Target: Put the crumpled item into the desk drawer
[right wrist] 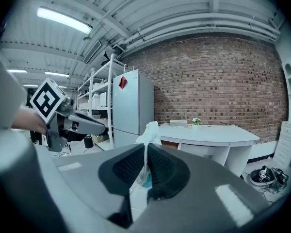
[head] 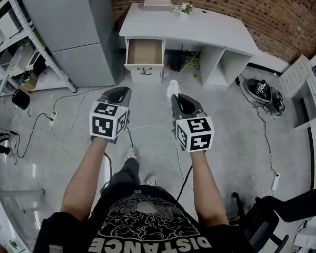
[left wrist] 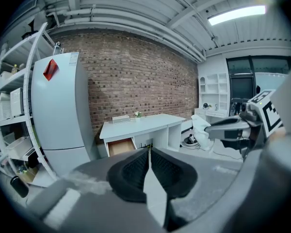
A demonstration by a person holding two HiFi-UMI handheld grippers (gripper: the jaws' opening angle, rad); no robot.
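A grey floor [head: 226, 141] runs up to a brick wall [head: 226, 1], and a white desk [head: 200, 28] stands against that wall; its drawer [head: 145, 51], at the desk's left end, is pulled out and shows a bare brown bottom. The crumpled item [head: 172, 87] is white, thin and crinkled, with a teal patch low between the pads; it is pinched in the closed jaws of the right hand-held gripper [right wrist: 145, 152] and sticks out past their tips; it hangs in the air, well short of the desk and slightly right of the drawer's line. The left hand-held gripper [left wrist: 149, 152] is held beside it, jaws together with nothing between them. The floor between the person and the drawer front lies open; loose cables [head: 63, 115] trail across it to the left. A tall grey fridge [head: 73, 30] stands just left of the drawer; a metal shelf rack [head: 26, 30] stands further left; a dark chair [head: 284, 215] sits at the lower right. On the desk top, near the wall, are a flat pale box [head: 157, 5] and small flowers [head: 186, 7].
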